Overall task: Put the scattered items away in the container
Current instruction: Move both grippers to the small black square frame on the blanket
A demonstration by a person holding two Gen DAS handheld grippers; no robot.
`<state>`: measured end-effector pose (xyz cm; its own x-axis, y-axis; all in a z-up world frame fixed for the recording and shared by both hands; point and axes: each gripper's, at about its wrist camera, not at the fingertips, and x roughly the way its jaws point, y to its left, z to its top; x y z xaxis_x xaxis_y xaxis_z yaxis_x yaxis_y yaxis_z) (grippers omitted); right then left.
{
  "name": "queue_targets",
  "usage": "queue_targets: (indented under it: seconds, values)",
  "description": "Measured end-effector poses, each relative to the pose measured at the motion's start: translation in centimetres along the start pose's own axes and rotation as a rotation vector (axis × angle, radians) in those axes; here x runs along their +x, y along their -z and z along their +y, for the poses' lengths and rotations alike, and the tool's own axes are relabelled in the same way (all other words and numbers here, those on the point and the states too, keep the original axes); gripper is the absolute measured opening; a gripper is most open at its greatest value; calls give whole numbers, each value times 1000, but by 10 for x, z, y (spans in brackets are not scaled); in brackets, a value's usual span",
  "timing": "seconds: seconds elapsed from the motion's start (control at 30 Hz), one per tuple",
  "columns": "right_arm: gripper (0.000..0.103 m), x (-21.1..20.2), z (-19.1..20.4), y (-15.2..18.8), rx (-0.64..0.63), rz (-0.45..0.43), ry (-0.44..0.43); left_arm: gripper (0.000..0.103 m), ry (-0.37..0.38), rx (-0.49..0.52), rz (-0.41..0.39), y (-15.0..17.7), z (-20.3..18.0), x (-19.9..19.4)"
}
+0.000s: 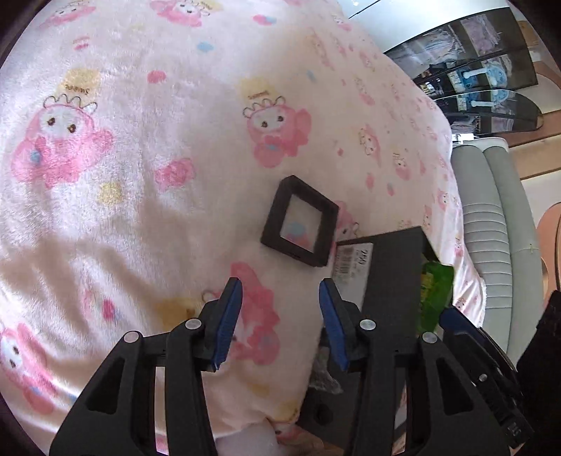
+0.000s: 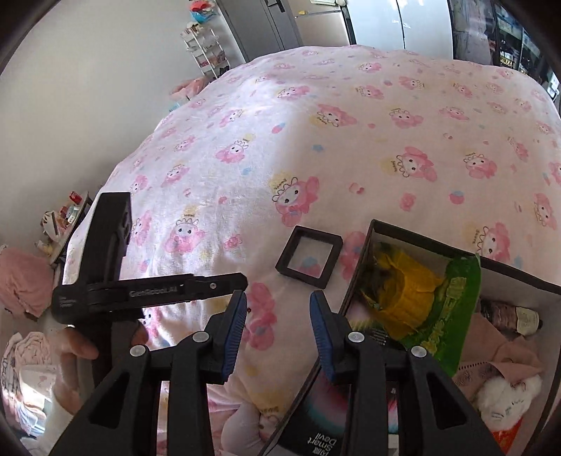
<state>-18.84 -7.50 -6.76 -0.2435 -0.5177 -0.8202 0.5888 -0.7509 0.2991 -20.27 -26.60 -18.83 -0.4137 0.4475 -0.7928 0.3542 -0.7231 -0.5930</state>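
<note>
A small black square frame case (image 1: 299, 221) with a clear window lies flat on the pink cartoon-print blanket (image 1: 157, 158). My left gripper (image 1: 280, 315) hovers just short of it, jaws open with nothing between them. The black container box (image 1: 392, 266) stands right of the case. In the right wrist view the same case (image 2: 308, 256) lies left of the container (image 2: 420, 242), which holds a yellow item (image 2: 406, 291), a green packet (image 2: 452, 315), pink cloth (image 2: 505, 347) and a white plush (image 2: 505, 396). My right gripper (image 2: 278, 326) is open and empty, near the container's left corner.
A hand (image 2: 77, 347) grips the left tool's black handle (image 2: 150, 291) at the left. The bed's right edge drops off to a grey padded seat (image 1: 491, 217). A wire rack (image 2: 207, 45) and grey cabinets (image 2: 266, 24) stand beyond the bed. Clutter lies on the floor at the left.
</note>
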Motion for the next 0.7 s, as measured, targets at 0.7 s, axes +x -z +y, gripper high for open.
queue_targets:
  seconds: [0.7]
  values:
    - [33,2,2,5,10,11,-116,9,-113,-54,-65,62,23,-30]
